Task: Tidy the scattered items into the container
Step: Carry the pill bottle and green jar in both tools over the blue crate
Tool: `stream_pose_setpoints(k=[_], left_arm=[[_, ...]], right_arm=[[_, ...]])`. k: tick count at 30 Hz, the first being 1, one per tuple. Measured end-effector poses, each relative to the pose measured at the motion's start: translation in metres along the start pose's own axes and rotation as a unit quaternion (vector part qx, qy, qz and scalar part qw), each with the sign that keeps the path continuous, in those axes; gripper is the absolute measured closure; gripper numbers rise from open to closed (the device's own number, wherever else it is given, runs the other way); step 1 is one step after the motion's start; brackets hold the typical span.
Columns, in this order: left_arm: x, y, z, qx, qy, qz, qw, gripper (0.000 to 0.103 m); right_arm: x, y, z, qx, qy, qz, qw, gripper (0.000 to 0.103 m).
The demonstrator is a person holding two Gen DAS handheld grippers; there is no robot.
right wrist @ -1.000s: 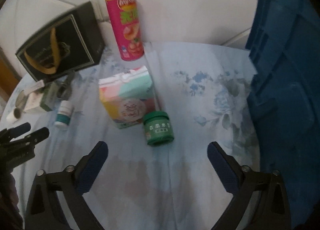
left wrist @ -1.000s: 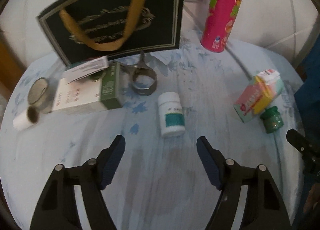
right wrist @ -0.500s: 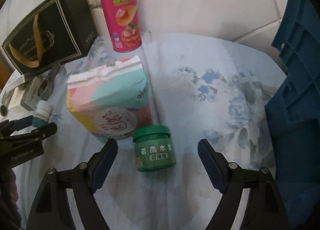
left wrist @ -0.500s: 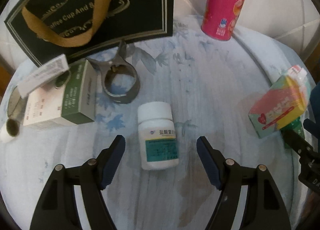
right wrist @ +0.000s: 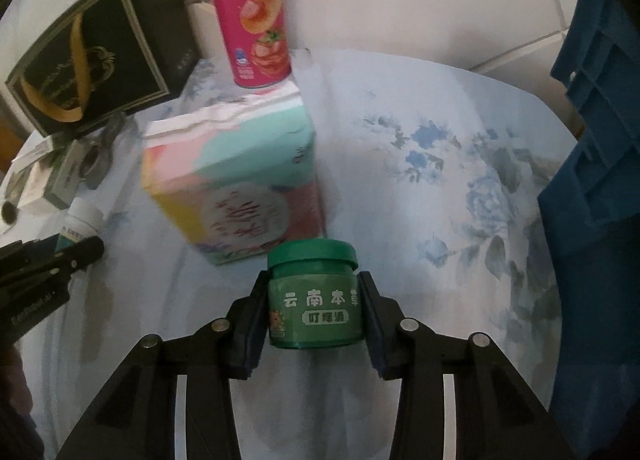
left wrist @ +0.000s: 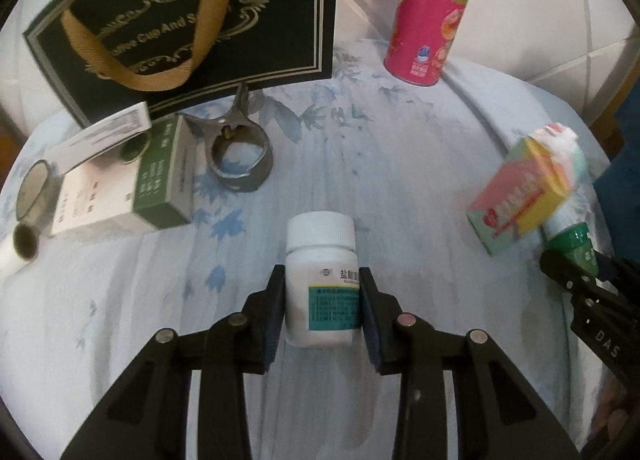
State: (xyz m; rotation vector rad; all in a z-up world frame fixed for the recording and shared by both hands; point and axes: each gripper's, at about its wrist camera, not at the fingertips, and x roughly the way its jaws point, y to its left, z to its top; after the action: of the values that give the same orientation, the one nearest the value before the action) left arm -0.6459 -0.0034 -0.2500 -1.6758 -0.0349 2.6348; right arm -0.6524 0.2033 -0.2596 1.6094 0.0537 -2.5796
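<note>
The white pill bottle (left wrist: 321, 280) is being clenched by the left claw (left wrist: 322, 300), the green jar (right wrist: 314, 296) by the right claw (right wrist: 314, 312), both jaws having just been closing. Both should be lifted straight off the surface (right wrist: 420, 164), since the tissue pack (right wrist: 236, 184) is touching the jar; open room is being left toward the blue crate (right wrist: 592, 164).

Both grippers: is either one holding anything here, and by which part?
Left gripper is clamped on the white pill bottle, across its labelled body below the cap. Right gripper is clamped on the green jar, across its body below the lid.
</note>
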Motion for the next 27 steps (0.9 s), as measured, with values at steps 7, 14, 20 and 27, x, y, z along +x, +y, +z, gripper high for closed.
stream_pose_setpoints(k=[7, 14, 20, 27], left_arm=[[-0.049, 0.008, -0.017, -0.003, -0.025, -0.001, 0.9997, 0.069], [-0.133, 0.031, -0.038, -0.014, -0.080, -0.003, 0.9967, 0.069], [-0.212, 0.041, -0.061, -0.013, -0.136, -0.012, 0.9905, 0.069], [-0.298, 0.009, -0.085, 0.024, -0.191, -0.041, 0.9803, 0.069]], right_arm=[[-0.046, 0.020, -0.008, -0.006, -0.019, 0.010, 1.000, 0.062], [-0.129, 0.055, -0.011, -0.024, -0.079, 0.015, 0.996, 0.062], [-0.224, 0.090, -0.028, -0.047, -0.141, 0.012, 0.989, 0.062], [-0.333, 0.089, -0.070, -0.038, -0.204, -0.010, 0.978, 0.062]])
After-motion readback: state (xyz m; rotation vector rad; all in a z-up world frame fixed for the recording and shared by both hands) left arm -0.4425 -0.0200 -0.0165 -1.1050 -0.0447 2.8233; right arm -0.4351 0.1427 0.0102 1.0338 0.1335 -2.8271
